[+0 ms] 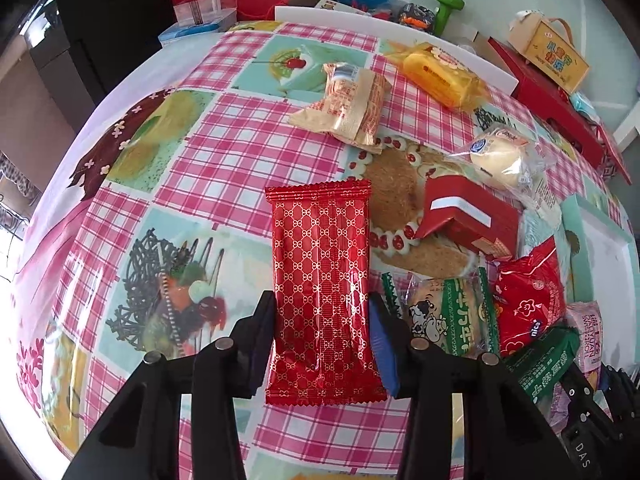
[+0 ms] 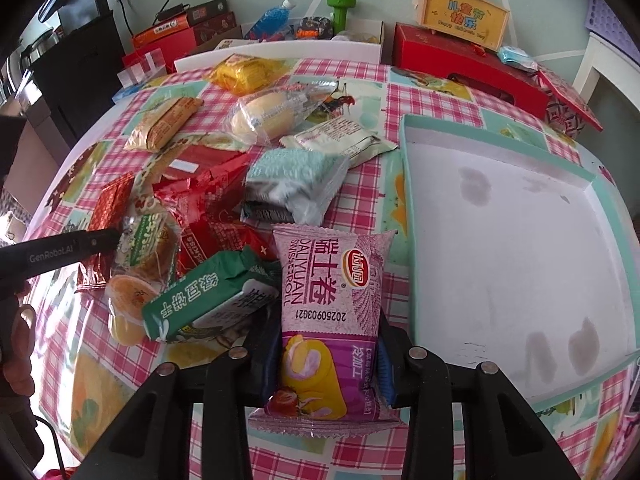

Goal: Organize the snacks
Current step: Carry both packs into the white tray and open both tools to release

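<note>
My left gripper (image 1: 322,320) is shut on a red foil snack packet (image 1: 322,280) with a gold pattern, held above the checked tablecloth. My right gripper (image 2: 330,344) is shut on a pink Swiss roll packet (image 2: 330,312), held just left of the mint-rimmed white tray (image 2: 404,184). The tray also shows at the right edge of the left wrist view (image 1: 576,212). A pile of snacks lies between them: a green packet (image 2: 200,300), a cow-print biscuit pack (image 1: 452,312), a red bag (image 1: 528,300), a small red box (image 1: 468,216).
Further back lie a beige biscuit pack (image 1: 352,100), a yellow packet (image 1: 440,76), a clear-wrapped bun (image 1: 504,156) and a pale blue cake pack (image 2: 296,176). Red gift boxes (image 2: 468,64) and a small wooden crate (image 2: 460,16) stand along the far edge.
</note>
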{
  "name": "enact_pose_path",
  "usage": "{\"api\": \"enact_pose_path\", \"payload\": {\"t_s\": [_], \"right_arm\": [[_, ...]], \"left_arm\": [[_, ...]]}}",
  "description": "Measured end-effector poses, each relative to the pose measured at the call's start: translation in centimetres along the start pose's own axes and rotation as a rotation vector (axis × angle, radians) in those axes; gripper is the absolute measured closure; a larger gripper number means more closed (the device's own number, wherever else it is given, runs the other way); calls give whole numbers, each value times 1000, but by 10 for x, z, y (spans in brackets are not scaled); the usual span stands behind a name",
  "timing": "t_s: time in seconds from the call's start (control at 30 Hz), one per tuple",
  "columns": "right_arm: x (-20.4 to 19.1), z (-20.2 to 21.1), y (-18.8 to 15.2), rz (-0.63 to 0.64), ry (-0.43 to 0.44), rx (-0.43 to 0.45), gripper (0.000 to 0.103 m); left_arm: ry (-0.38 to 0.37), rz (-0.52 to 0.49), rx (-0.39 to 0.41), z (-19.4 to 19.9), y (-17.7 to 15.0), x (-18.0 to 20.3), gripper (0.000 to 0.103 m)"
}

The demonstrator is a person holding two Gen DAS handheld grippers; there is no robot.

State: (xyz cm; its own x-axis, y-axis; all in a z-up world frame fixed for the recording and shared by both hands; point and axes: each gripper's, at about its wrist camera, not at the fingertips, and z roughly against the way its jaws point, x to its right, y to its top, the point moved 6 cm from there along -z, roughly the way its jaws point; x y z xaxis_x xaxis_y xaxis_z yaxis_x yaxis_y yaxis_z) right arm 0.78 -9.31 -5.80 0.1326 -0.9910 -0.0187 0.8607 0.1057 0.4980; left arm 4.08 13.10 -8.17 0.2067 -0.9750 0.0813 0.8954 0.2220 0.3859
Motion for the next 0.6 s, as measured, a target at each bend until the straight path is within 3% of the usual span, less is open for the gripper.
{"api": "enact_pose_path", "payload": {"t_s": [0.3, 0.43, 0.6], "right_arm": [[15, 20, 11, -46, 9, 63, 62], [40, 27, 21, -106, -10, 99, 62], [99, 37, 25, -243, -71, 135, 62]], "left_arm": [[-48, -12, 79, 40, 4, 8, 57], [-74, -62, 114, 54, 10, 37, 57], [-146, -157, 128, 66, 13, 89, 57]]}}
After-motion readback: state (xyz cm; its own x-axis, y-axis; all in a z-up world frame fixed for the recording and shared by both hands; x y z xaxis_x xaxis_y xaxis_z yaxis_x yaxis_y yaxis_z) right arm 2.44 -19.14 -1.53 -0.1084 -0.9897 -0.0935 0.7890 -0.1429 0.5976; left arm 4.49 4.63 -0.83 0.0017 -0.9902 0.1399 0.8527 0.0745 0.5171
